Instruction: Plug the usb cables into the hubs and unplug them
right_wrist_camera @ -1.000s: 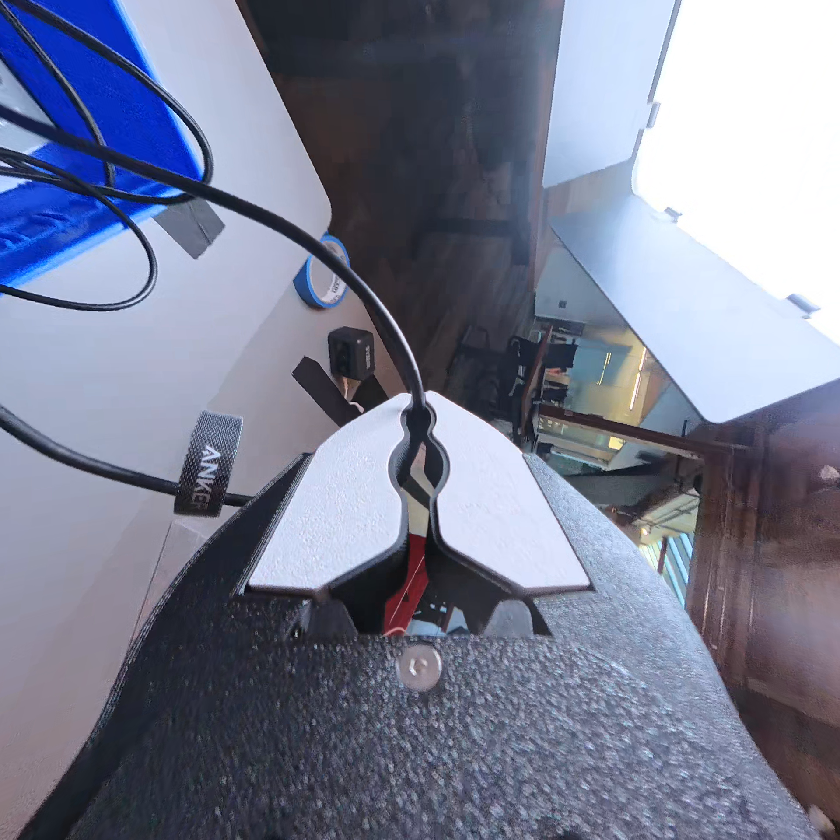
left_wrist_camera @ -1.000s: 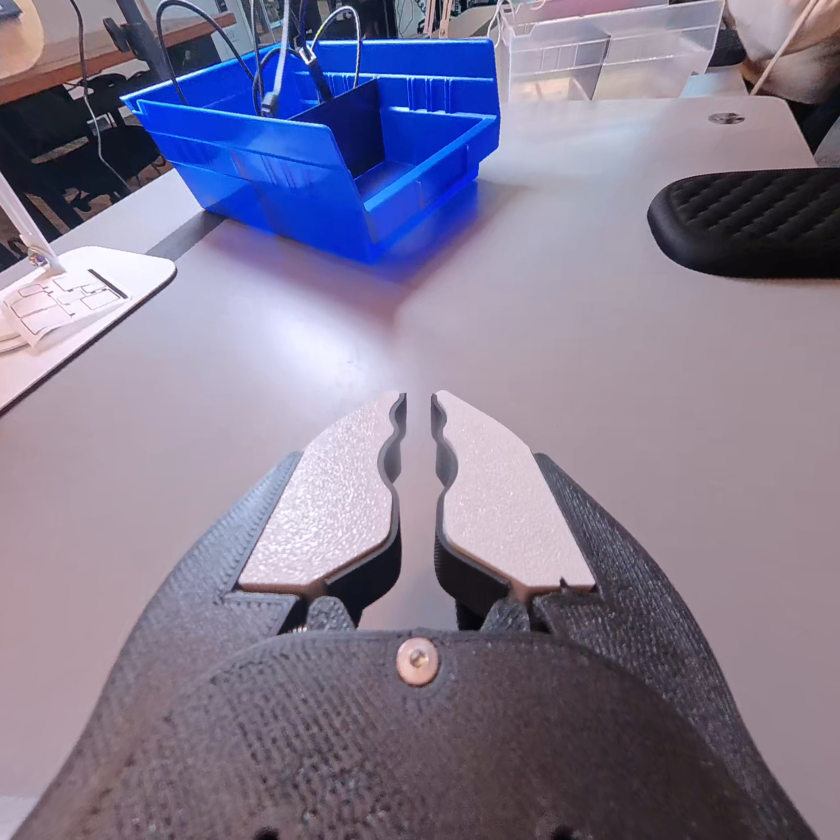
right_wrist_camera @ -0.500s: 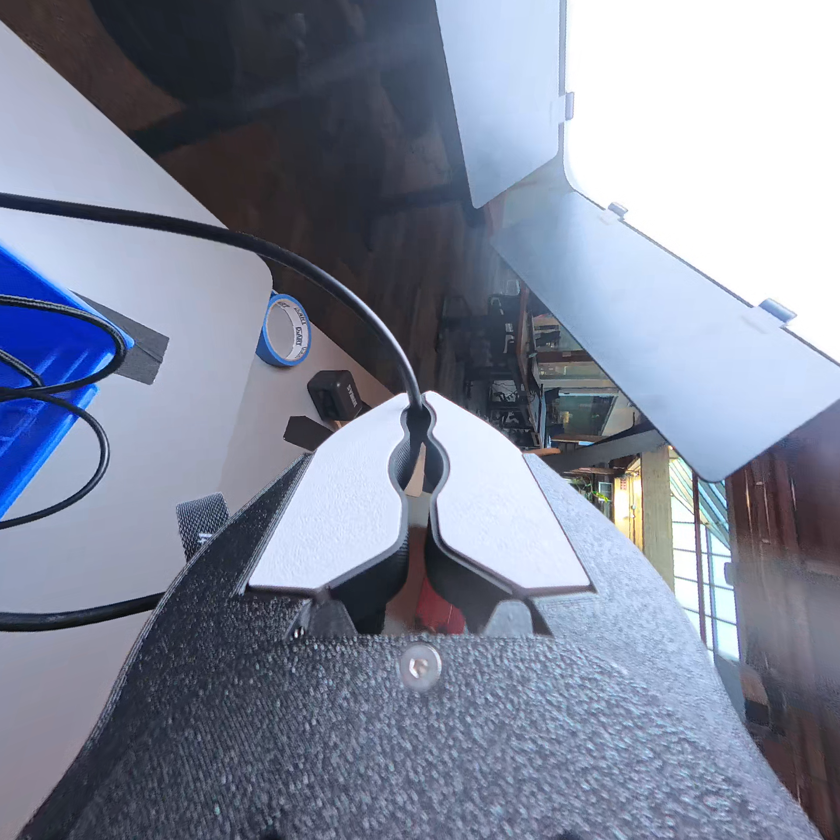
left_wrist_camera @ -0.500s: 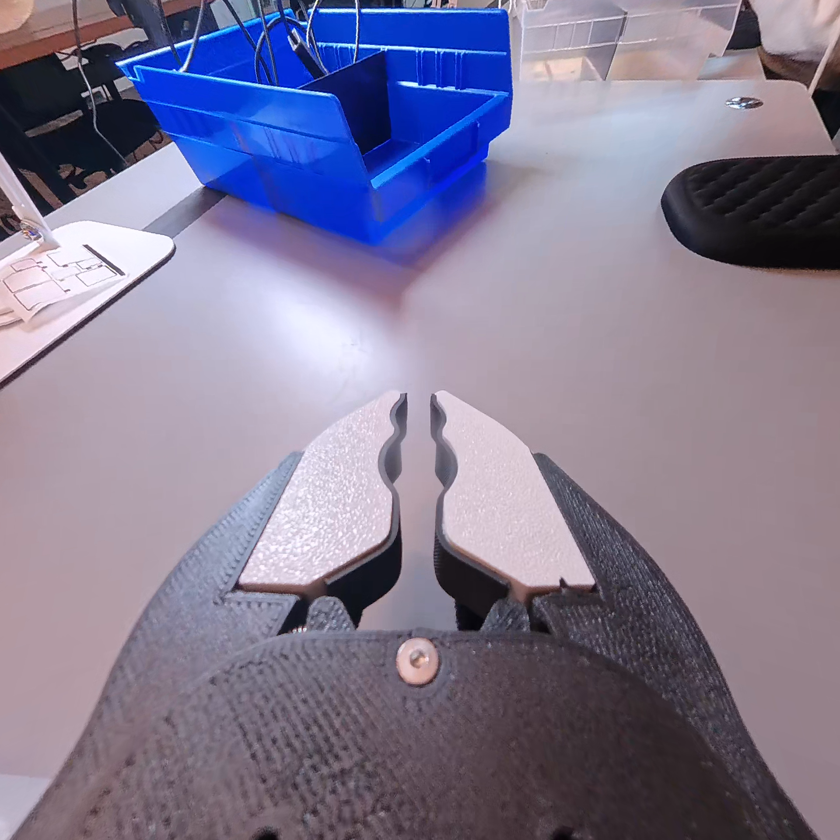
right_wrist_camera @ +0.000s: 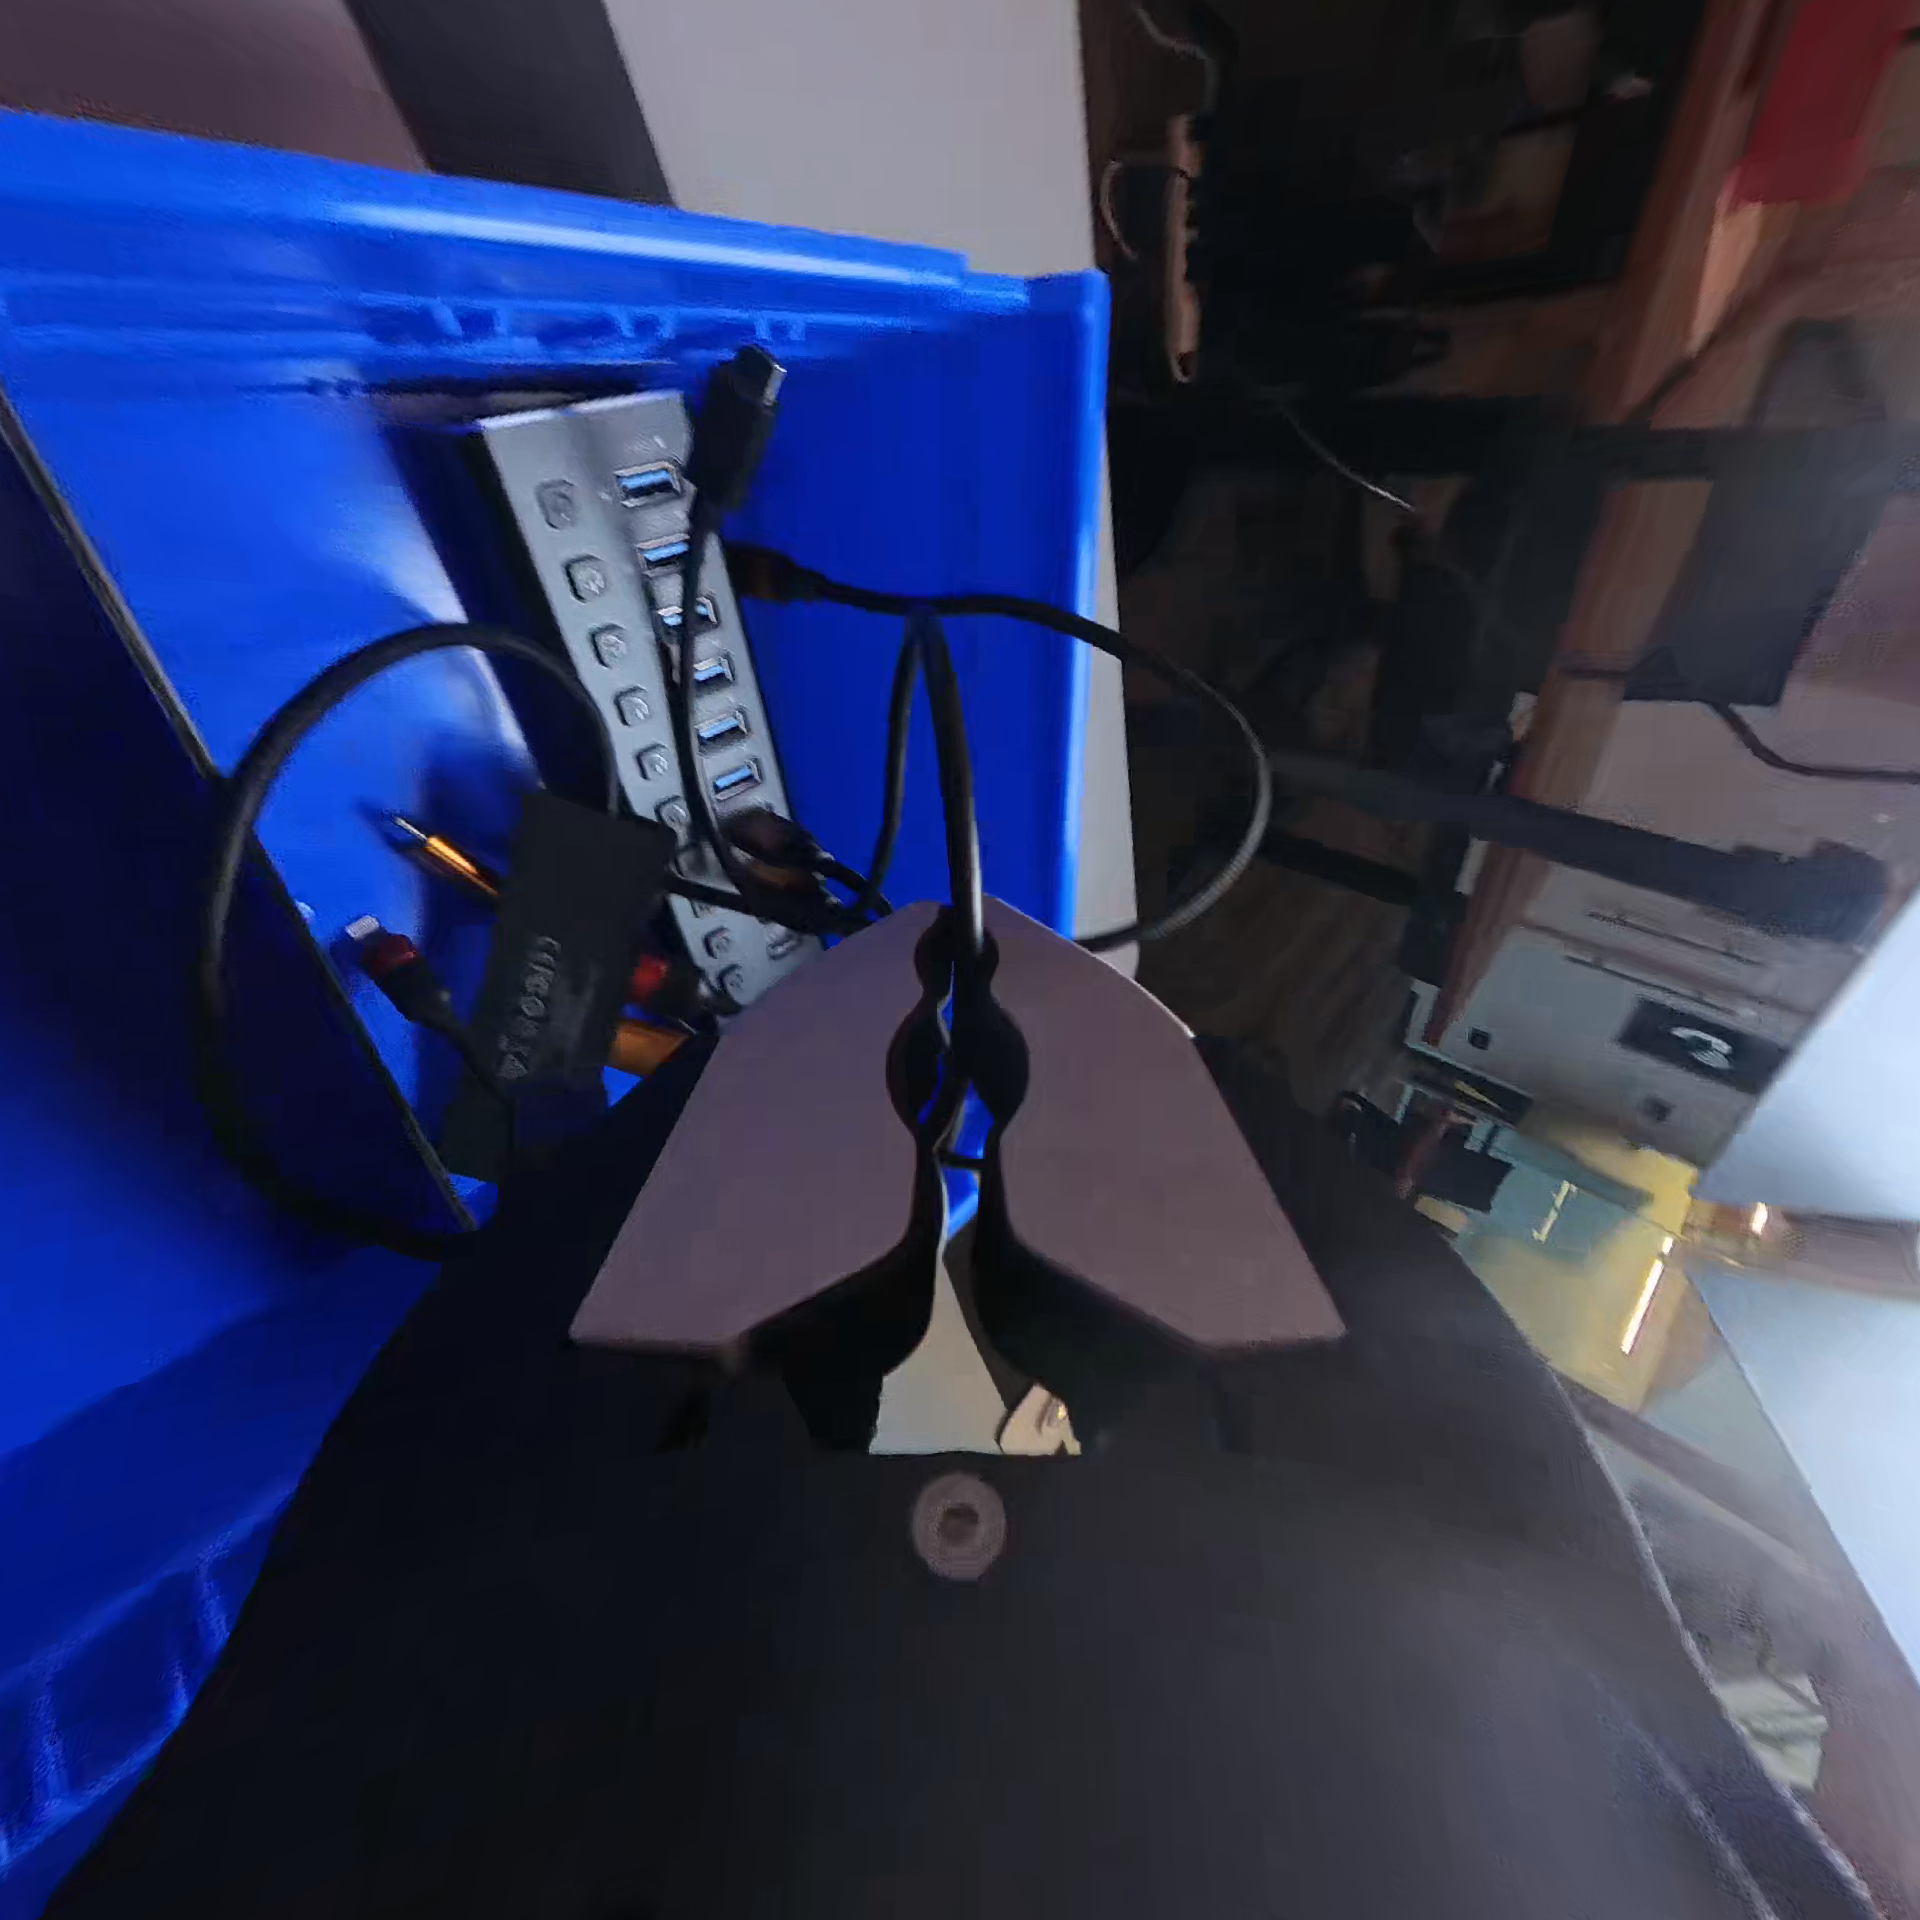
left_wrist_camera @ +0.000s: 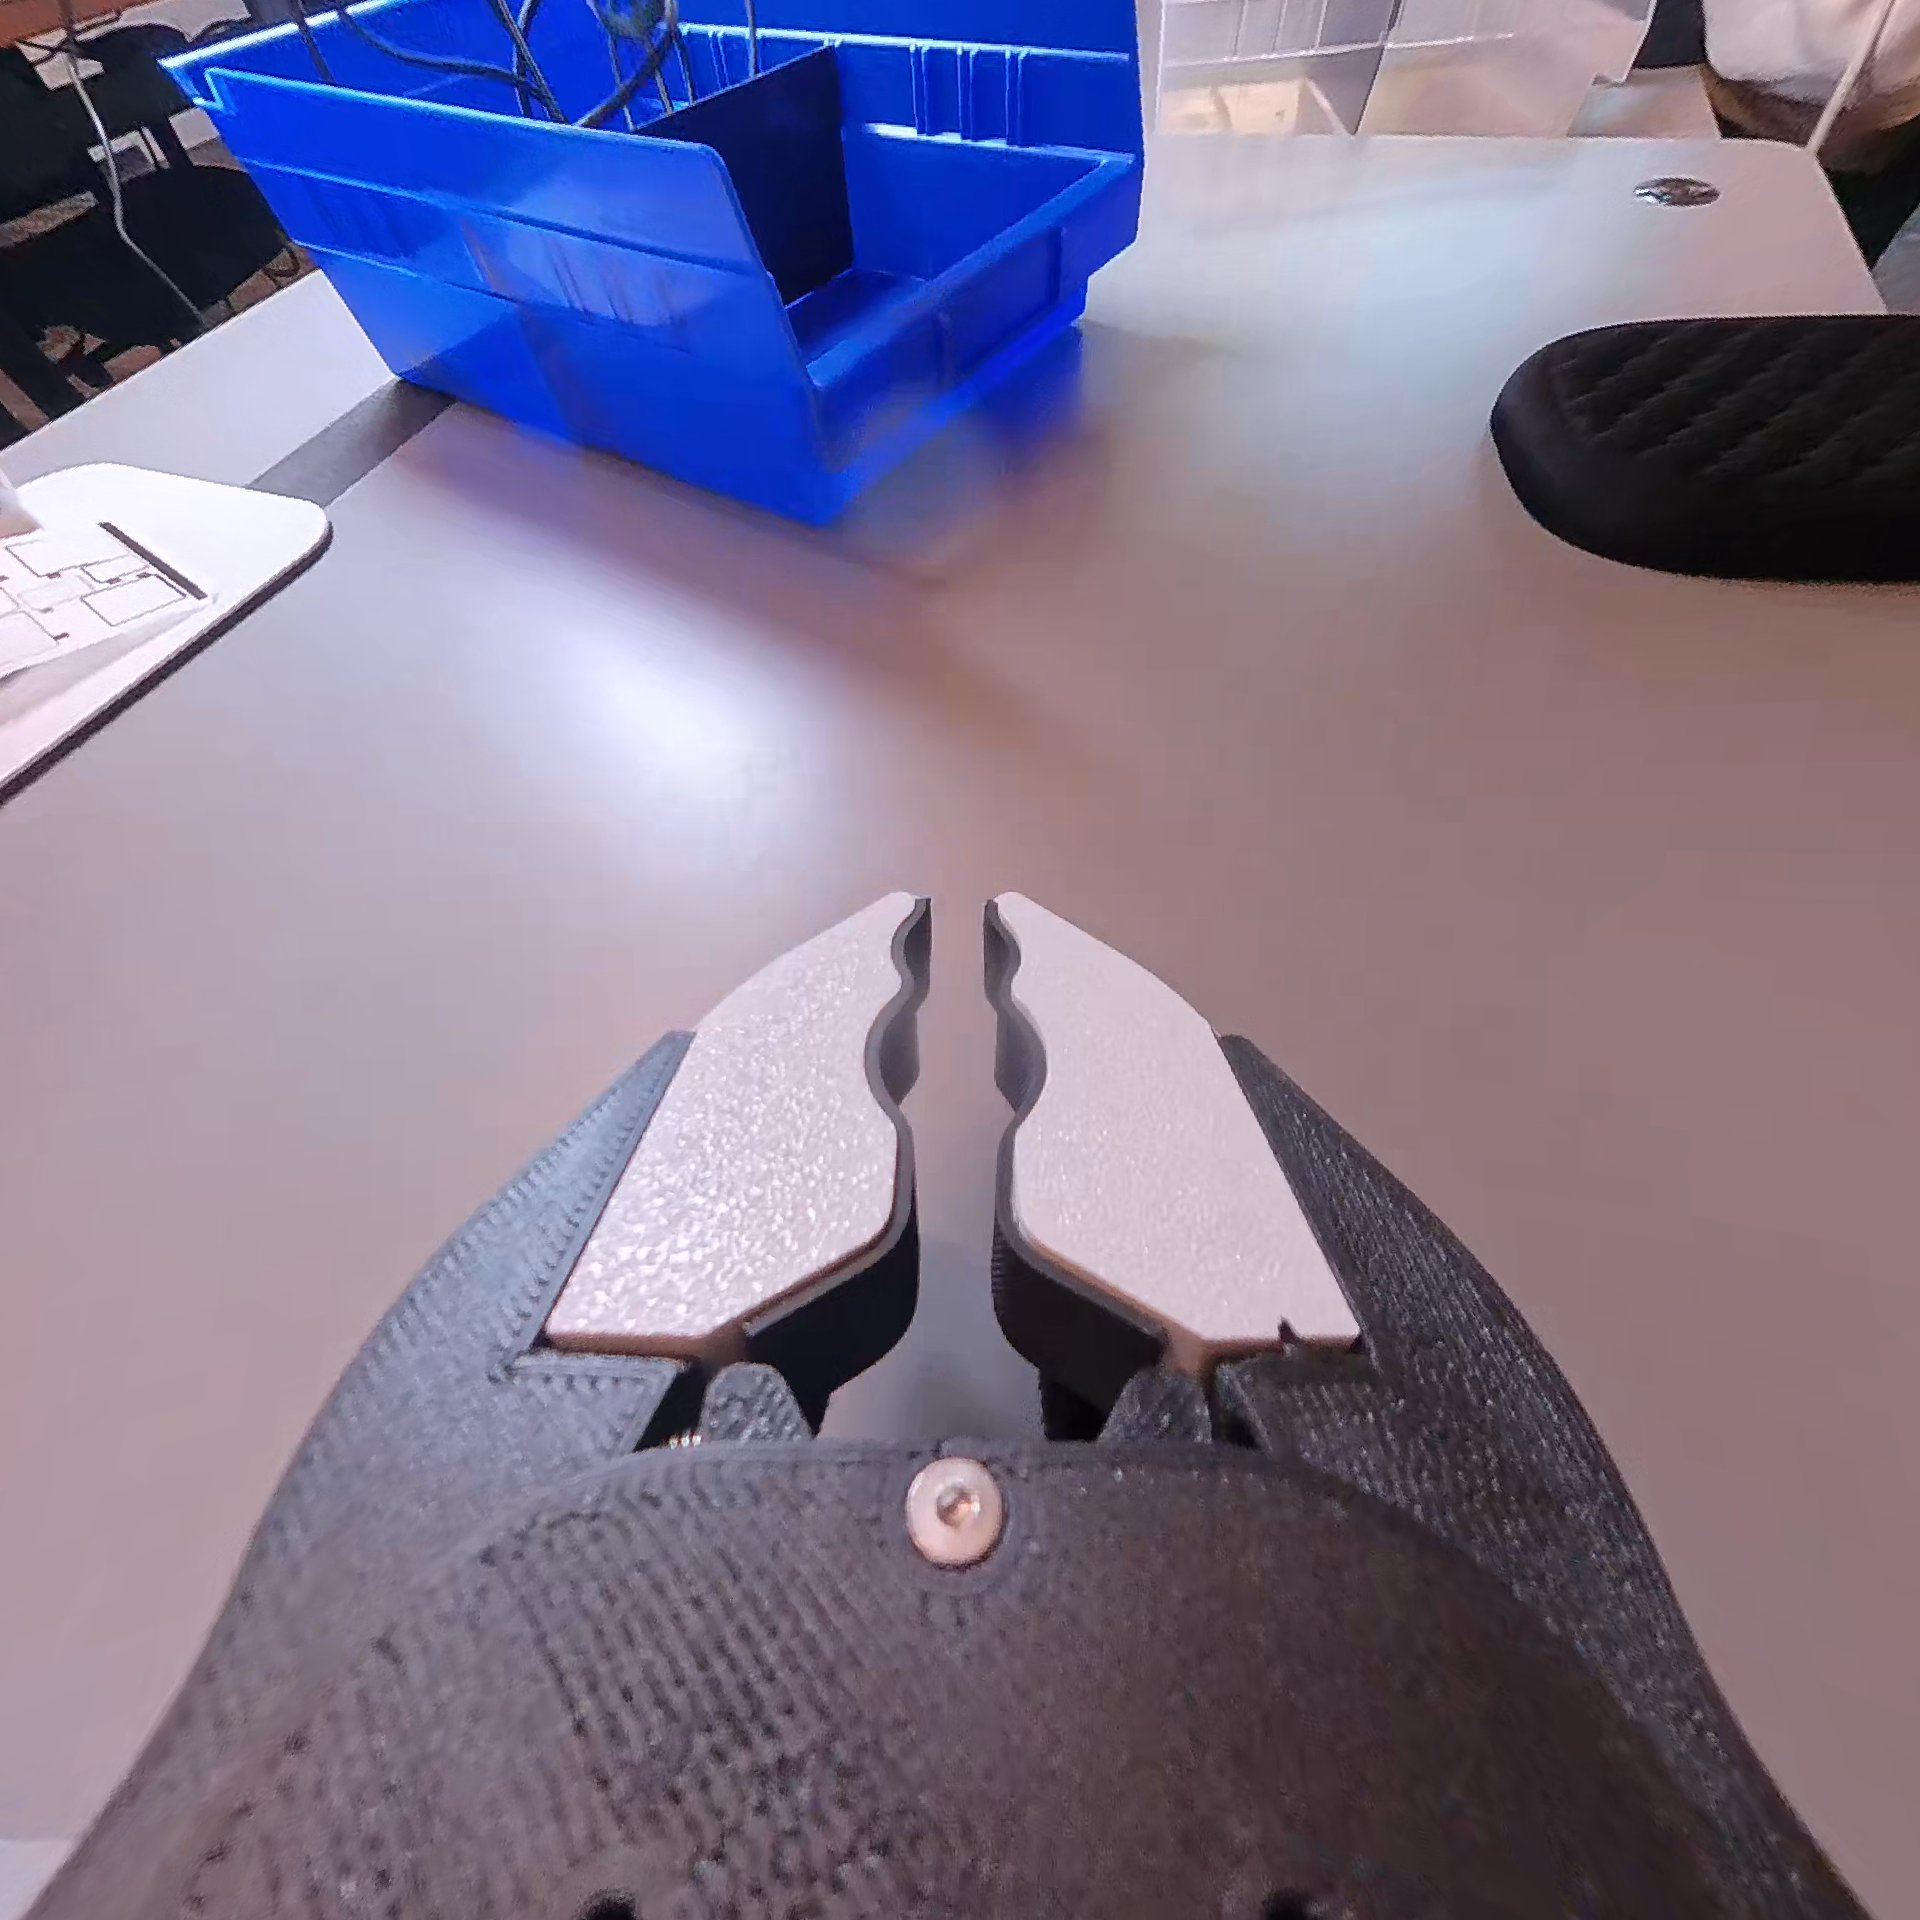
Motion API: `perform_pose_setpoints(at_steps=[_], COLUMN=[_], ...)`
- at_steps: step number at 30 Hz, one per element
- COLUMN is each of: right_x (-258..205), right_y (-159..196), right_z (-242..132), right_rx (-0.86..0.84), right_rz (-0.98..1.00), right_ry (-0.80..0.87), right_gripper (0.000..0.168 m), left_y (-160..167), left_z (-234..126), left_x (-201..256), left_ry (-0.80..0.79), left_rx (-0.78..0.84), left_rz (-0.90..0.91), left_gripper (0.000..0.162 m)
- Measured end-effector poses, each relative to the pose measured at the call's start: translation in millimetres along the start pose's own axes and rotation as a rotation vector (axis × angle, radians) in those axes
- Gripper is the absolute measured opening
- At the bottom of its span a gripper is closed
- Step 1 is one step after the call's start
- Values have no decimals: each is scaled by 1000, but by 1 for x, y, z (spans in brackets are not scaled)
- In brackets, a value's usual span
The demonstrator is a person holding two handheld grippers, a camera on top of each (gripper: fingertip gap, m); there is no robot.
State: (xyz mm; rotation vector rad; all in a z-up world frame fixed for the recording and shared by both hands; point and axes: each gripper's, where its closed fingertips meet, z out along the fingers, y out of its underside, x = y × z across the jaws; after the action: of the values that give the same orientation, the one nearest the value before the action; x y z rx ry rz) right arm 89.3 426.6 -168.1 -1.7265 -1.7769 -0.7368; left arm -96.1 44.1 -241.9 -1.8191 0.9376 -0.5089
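My right gripper (right_wrist_camera: pixel 954 920) is shut on a thin black USB cable (right_wrist_camera: pixel 968 769) and hangs over the blue bin (right_wrist_camera: pixel 208 416). The cable loops up from the fingertips toward a long grey USB hub (right_wrist_camera: pixel 665 665) with blue ports that lies in the bin. A small black hub (right_wrist_camera: pixel 566 956) lies beside it among several cables, one with a black plug (right_wrist_camera: pixel 743 416). My left gripper (left_wrist_camera: pixel 956 914) is slightly open and empty, low over the grey table (left_wrist_camera: pixel 1247 727). The blue bin (left_wrist_camera: pixel 665 260) stands well ahead of it.
A black padded rest (left_wrist_camera: pixel 1714 447) lies on the table at the right. A white board with a paper sheet (left_wrist_camera: pixel 135 582) is at the left edge. A clear plastic organizer (left_wrist_camera: pixel 1351 62) stands behind the bin. The right wrist view is blurred. Spacing between my two grippers at the tips: around 45 cm.
My right gripper has swung from facing the room to over the bin's compartment with the hubs, the cable still in its grip. My left gripper has moved a little toward the bin.
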Motion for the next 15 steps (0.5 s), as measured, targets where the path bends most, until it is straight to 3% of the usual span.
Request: perform_pose_setpoints(at_steps=[6,8,15], right_x=[-30,-22,47], right_y=[-27,-31,-48], right_z=[42,46,-38], right_rx=[63,73,382], right_rz=[7,14,396], right_ry=[-82,-37,-8], right_gripper=[1,19,43], left_y=[-2,-1,-2], left_z=[-4,-3,-3], left_x=[-5,-6,-5], left_ry=[-14,-12,-13], left_rx=[14,11,13], left_rz=[-14,-13,-4], left_gripper=[9,10,10])
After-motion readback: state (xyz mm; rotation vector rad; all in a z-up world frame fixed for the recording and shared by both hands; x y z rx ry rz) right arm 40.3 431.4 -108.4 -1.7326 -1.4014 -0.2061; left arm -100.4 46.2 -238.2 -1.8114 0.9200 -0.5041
